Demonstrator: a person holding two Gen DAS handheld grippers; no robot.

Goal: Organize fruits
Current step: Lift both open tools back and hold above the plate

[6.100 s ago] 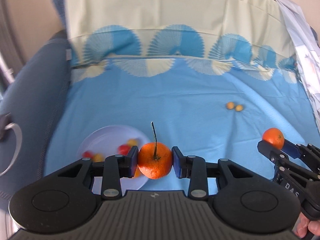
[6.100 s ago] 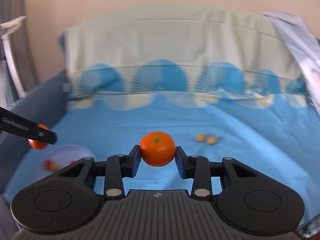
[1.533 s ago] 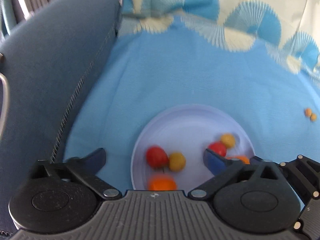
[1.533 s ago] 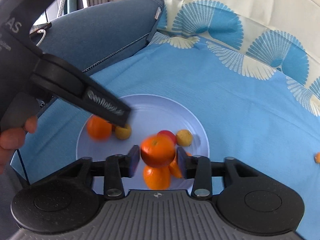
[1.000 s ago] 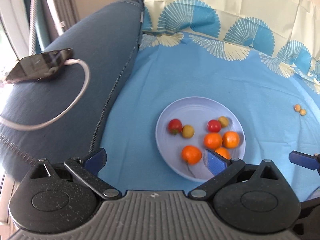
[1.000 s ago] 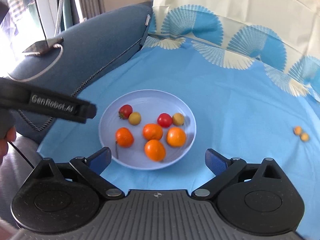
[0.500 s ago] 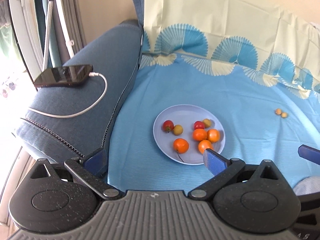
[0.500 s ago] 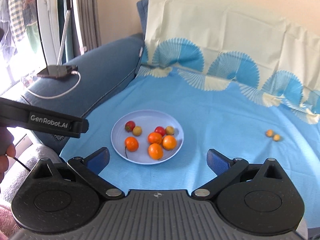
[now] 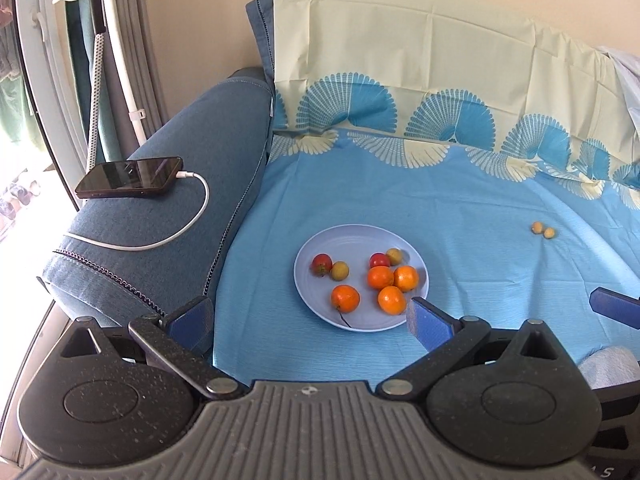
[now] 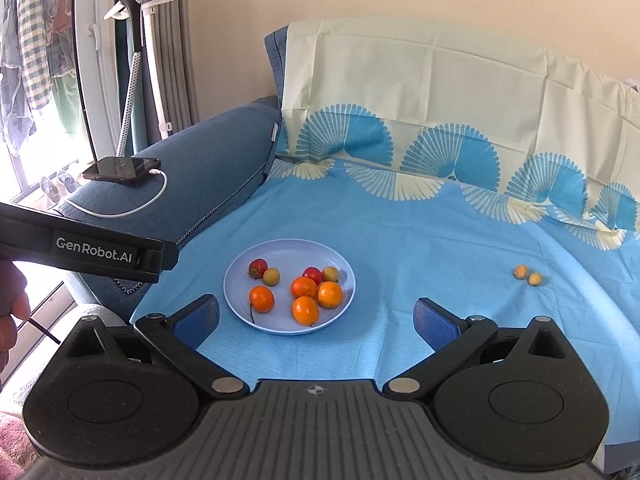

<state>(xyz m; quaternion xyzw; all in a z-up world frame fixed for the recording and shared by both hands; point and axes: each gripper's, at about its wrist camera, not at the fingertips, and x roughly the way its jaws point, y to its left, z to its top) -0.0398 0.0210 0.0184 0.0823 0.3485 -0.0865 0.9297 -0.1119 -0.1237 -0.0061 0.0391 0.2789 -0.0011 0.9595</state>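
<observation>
On the blue sheet, both tangerines are now in the plate and both grippers have backed away empty.

The left gripper (image 9: 308,318) and right gripper (image 10: 316,316), each clamped on an orange fruit six seconds ago, now gape wide and hold nothing. The plate (image 10: 240,294) near the sheet's left edge carries four tangerines (image 10: 306,287) among smaller fruit. Two small yellow fruits (image 10: 528,275) lie well apart toward the right edge, probably the next pickup.
</observation>
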